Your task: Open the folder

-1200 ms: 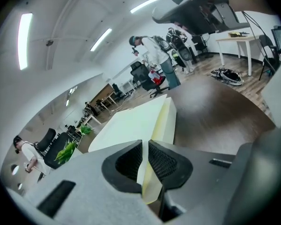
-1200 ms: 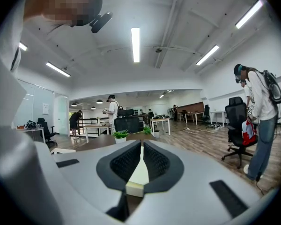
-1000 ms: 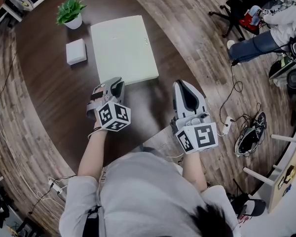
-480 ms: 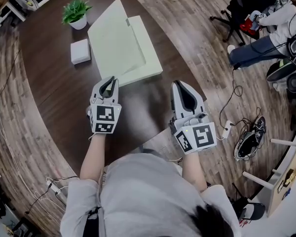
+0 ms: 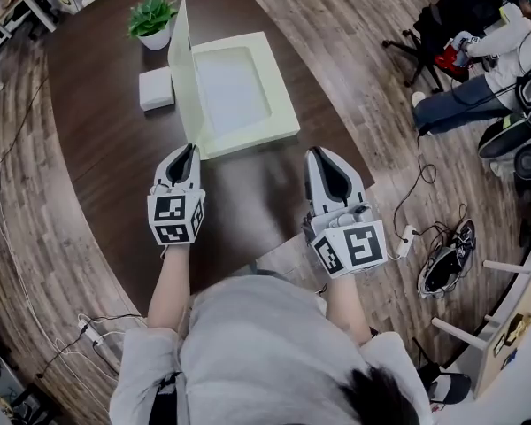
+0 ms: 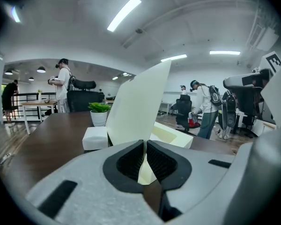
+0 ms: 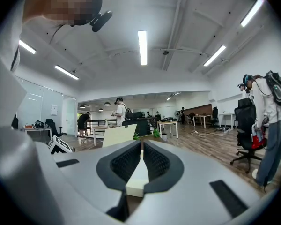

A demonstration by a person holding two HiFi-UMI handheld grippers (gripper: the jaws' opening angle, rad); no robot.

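- The left gripper [image 5: 185, 151] fingers are clamping the near edge of the folder [image 5: 241, 91] cover [image 5: 183, 65], which is standing upright on the bench [image 5: 97, 166].
- The right gripper [image 5: 324, 155] fingers are pressing together, empty, near the folder.

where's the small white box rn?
Head view, far left of the dark table: the small white box sits just left of the upright folder cover, with the potted plant right behind it.
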